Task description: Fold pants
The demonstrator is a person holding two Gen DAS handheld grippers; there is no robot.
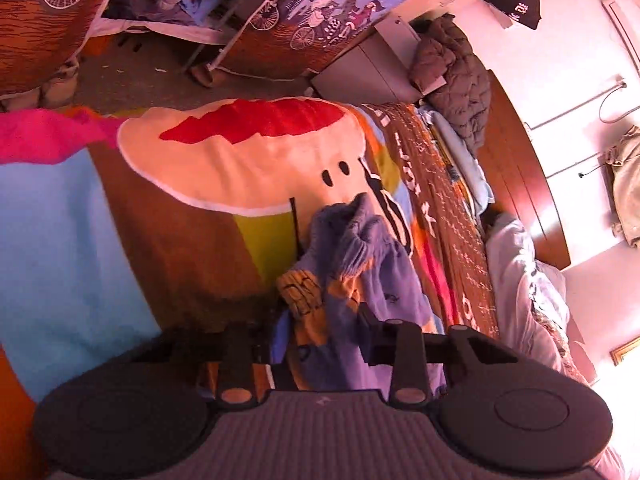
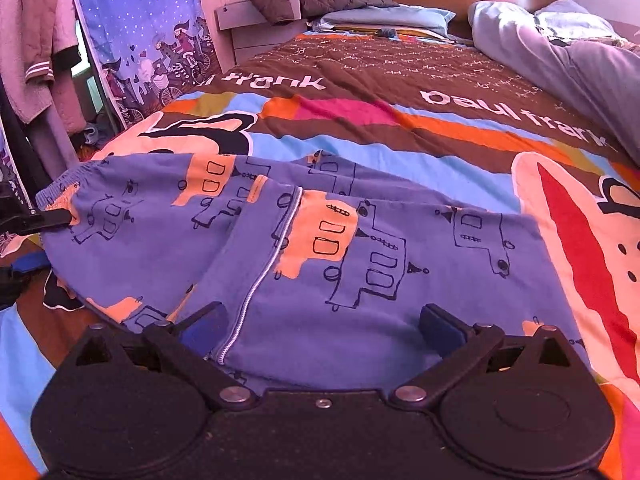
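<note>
Currently pants [image 2: 320, 240] lie spread on the bed's quilt [image 2: 400, 148]. Left tongs [image 1: 320, 320] pinch the waistband. Right tongs [image 2: 320, 328] are spread wide, fabric between them, not pinched.

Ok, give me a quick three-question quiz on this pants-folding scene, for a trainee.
1. True or false: the right tongs are clamped shut on the pants.
2. What do the pants lie on: A a floor, B a bedspread, C a chair?
3. Which part of the pants do the left tongs pinch?

Key: 1 false, they stand open over the cloth; 2 B; 3 the waistband.
</note>
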